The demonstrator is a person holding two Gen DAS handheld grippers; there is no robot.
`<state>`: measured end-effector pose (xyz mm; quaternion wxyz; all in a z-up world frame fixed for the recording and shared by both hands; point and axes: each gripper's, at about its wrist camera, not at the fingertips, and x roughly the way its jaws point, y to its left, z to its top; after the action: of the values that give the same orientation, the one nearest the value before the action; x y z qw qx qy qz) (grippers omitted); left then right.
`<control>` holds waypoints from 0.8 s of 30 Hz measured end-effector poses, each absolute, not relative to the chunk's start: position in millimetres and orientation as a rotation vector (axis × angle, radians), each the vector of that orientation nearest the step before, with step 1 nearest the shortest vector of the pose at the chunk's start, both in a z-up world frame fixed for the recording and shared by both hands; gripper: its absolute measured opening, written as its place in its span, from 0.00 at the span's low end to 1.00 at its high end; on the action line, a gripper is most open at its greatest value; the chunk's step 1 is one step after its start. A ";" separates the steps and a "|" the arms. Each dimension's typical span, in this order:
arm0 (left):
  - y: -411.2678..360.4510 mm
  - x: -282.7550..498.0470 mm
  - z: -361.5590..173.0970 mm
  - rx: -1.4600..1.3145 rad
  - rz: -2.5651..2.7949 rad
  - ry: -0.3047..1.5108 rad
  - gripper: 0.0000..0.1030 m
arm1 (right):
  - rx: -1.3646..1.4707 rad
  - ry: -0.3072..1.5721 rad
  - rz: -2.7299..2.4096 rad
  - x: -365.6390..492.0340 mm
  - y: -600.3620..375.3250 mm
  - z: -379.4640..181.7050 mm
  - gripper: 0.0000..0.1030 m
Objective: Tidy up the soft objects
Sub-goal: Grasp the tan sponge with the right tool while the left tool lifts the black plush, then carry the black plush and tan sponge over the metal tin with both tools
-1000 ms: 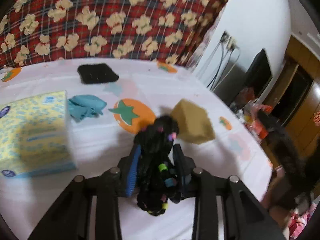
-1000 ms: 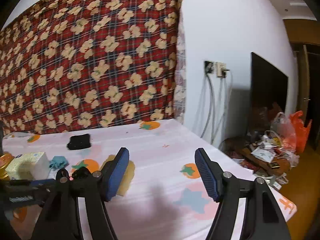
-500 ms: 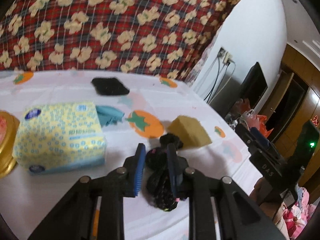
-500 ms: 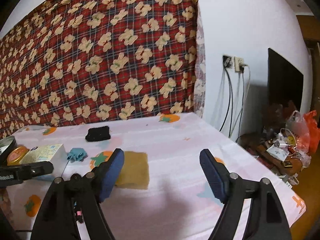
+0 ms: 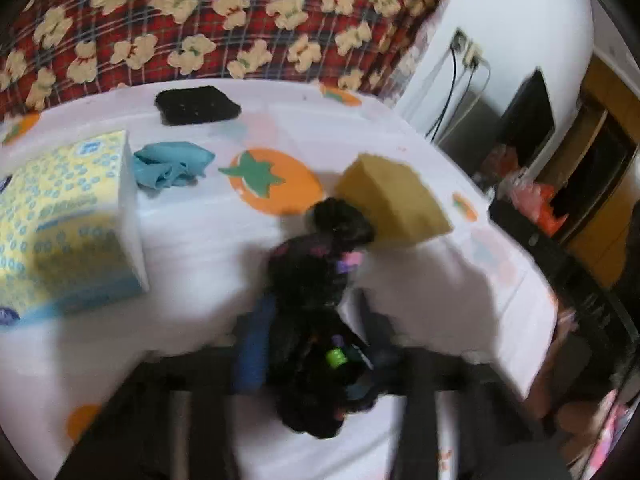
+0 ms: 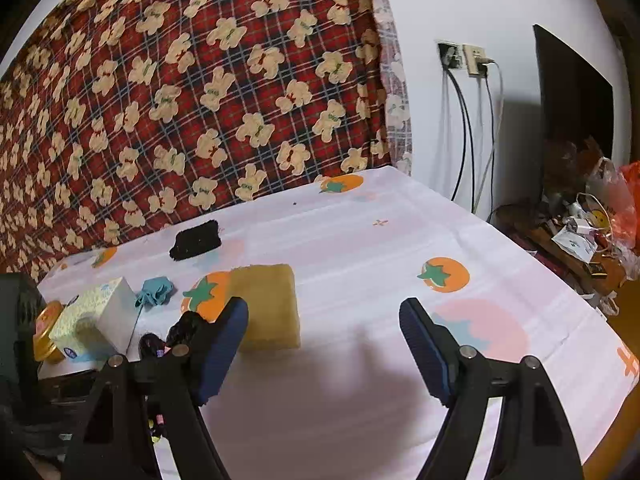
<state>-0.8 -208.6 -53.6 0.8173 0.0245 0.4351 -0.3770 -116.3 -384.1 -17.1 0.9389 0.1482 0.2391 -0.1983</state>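
Red plaid bear-print cloth point(image 6: 200, 92) behind the table, tomato-print tablecloth point(image 6: 360, 240), gold tin point(image 6: 46, 334), wall sockets point(image 6: 464, 58) with cables, dark screen point(image 6: 572, 108), floor clutter point(image 6: 588, 236) at right.

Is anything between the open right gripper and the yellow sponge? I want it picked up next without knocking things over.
Nothing visible blocks it. The yellow sponge lies flat just ahead of the right gripper, left of its centre line, partly behind the left finger. The tablecloth between them is bare.

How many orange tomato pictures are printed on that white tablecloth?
5 in the right-hand view: far edge, back left, beside the yellow sponge, right, front left. Others may be hidden.
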 end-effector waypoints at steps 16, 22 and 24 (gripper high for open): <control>-107.4 9.3 10.0 -0.294 -0.666 0.604 0.30 | 0.322 0.762 -0.335 -26.6 -375.9 -36.0 0.77; -64.0 9.7 24.9 -0.438 -0.555 0.501 0.30 | 0.256 0.836 -0.360 -15.6 -368.3 -48.6 0.54; -49.1 11.3 31.6 -0.475 -0.528 0.477 0.30 | 0.239 0.828 -0.369 -19.3 -366.0 -46.2 0.54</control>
<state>11.3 -49.1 31.6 0.9099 -0.2302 0.2314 -0.2561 -19.3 -366.0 -46.2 0.8923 0.1150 0.3988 -0.1776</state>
